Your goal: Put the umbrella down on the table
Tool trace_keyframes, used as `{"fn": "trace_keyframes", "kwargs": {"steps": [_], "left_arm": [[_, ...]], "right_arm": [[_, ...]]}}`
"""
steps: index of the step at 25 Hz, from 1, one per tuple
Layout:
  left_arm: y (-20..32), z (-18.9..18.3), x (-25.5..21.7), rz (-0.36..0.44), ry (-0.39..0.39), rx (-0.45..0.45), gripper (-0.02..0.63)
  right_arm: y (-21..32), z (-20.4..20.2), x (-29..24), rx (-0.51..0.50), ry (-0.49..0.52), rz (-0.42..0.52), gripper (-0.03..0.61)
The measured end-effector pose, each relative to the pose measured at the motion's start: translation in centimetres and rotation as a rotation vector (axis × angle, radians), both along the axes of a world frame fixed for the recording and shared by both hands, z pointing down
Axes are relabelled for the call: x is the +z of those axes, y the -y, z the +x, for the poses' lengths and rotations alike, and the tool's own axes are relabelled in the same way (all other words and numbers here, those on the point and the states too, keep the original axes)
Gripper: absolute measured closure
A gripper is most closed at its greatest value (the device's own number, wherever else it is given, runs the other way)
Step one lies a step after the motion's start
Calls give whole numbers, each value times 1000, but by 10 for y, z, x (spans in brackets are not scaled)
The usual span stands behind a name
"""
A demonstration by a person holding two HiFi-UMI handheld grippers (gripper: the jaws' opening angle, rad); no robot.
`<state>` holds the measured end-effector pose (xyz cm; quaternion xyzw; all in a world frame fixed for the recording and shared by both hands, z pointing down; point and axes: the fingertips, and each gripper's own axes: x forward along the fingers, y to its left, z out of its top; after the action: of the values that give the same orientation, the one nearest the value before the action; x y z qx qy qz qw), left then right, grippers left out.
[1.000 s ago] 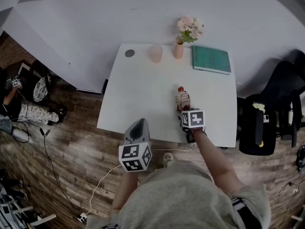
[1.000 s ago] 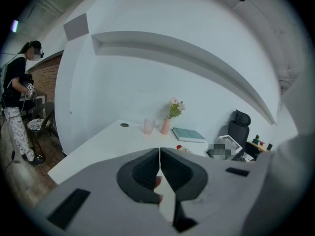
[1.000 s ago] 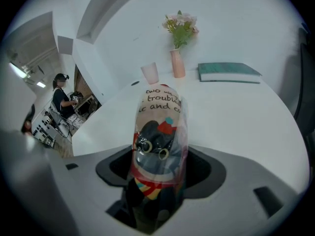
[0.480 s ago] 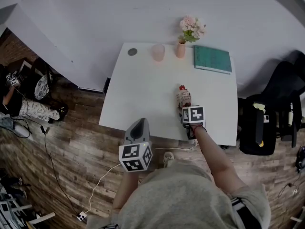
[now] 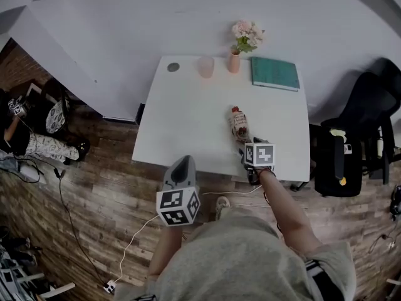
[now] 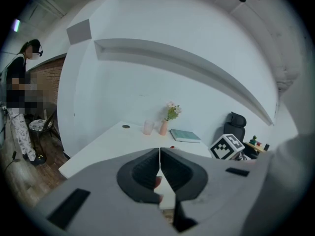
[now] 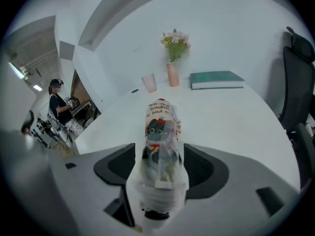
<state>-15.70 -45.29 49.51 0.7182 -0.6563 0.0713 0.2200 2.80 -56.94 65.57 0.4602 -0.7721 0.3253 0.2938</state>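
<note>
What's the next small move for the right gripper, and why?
Probably back the right gripper straight off the umbrella. It already lies on the table, and the jaws have just been opening, clear of its sides.

The left gripper (image 5: 181, 166) is shut tight, held out low in front of the body. The right gripper (image 5: 249, 147) points down. Its jaws have just been opening, with the umbrella (image 5: 238, 123) loose between them.
</note>
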Motion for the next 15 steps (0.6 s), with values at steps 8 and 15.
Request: {"fn": "trace_keyframes", "kwargs": {"steps": [8,15], "left_arm": [[-34,7,-9,17,4,18,604],[-70,8,-16,34,1,21,604]], "right_arm": [[-43,-9,-44,-33,70,103,307],[-86,-24,-88,-67,118,205,339]]}}
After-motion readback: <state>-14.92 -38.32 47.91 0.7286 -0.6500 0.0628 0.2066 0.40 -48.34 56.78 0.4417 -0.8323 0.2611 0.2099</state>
